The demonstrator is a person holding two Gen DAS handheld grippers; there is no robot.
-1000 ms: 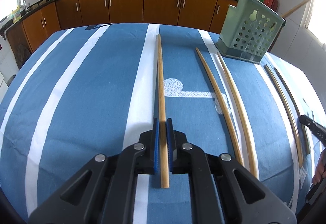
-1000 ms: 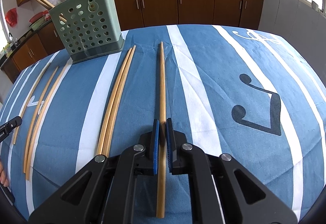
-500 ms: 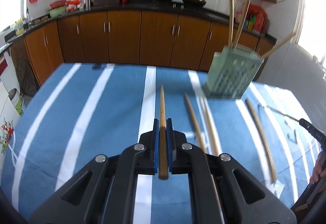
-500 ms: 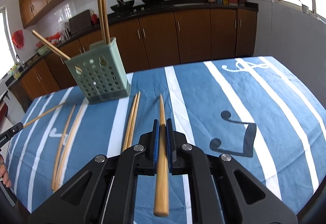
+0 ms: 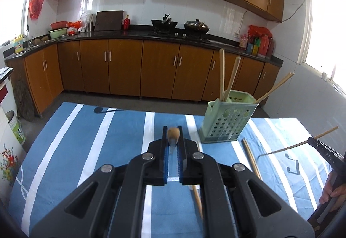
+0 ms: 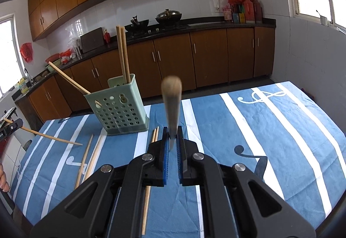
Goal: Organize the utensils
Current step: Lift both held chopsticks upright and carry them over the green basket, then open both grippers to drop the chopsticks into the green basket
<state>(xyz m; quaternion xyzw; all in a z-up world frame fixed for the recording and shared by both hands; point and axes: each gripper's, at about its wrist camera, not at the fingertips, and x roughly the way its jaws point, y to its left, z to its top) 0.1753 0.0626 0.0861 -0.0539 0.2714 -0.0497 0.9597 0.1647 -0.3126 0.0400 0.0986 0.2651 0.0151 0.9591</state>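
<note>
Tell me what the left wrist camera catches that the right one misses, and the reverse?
Only the left view shows the right tongs from outside, lifting a chopstick. Only the right view shows the left tongs likewise, and a treble clef on the cloth. Both share the green holder with three chopsticks in it, and loose chopsticks on the striped tablecloth.

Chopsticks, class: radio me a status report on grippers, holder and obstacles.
Left hand-held gripper shut on chopstick. Right hand-held gripper shut on another. Holder upright, three inside. Path clear.
</note>
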